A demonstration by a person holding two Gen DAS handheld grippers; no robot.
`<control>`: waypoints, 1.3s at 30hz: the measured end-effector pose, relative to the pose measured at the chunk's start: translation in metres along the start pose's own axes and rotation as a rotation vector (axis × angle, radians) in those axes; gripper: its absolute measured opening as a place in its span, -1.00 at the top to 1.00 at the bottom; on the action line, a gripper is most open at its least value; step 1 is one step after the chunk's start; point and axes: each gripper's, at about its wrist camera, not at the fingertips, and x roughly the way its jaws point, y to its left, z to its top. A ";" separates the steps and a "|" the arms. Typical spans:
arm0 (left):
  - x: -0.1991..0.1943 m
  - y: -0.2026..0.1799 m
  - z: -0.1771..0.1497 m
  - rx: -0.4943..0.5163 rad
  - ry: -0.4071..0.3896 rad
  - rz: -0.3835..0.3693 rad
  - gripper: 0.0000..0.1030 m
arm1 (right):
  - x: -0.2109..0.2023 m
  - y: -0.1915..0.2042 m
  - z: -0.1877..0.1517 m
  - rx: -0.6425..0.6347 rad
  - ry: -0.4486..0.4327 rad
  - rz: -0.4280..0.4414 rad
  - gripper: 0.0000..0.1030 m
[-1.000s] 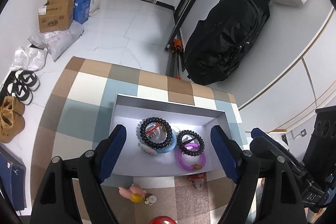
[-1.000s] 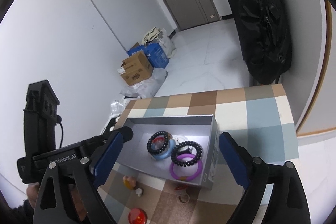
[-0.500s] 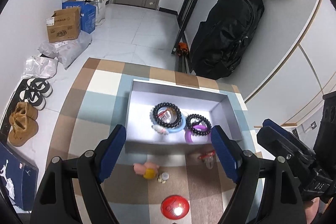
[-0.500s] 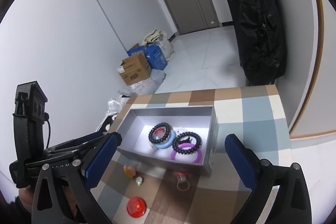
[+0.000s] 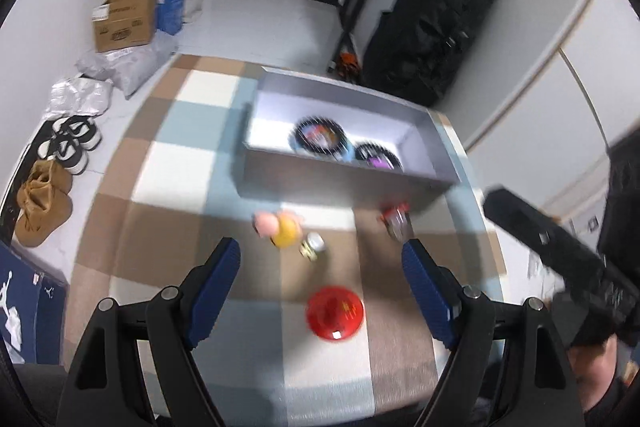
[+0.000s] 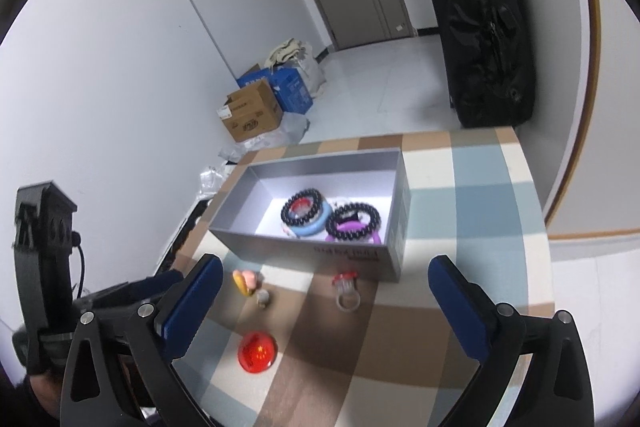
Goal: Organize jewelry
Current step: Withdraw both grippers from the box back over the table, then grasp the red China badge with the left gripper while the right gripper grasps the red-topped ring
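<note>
Left wrist view shows your left gripper (image 5: 322, 263) spread wide and empty, the red disc (image 5: 335, 313) lying between its fingers on the checked cloth (image 5: 168, 227), nearer than your equally wide, empty right gripper (image 6: 326, 291), short of the grey box (image 5: 340, 183).

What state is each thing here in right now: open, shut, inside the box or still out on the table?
Left gripper: open, holding nothing.
Right gripper: open, holding nothing.
Grey cardboard box: open, no lid on.
Black beaded bracelets: inside the box.
Red dome-shaped piece: out on the checked tablecloth.
Clear ring with red top: outside, beside the box wall.
Pink and yellow trinket: outside the box.
</note>
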 end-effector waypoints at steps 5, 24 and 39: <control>0.013 -0.004 -0.016 0.043 0.083 0.029 -0.54 | 0.000 -0.002 -0.007 0.019 0.031 -0.014 -1.00; 0.034 -0.014 -0.029 0.127 0.162 0.145 -0.53 | -0.014 -0.017 -0.010 0.084 -0.004 -0.052 -1.00; 0.033 -0.021 -0.037 0.215 0.128 0.182 -0.10 | -0.016 -0.019 -0.009 0.093 -0.015 -0.056 -1.00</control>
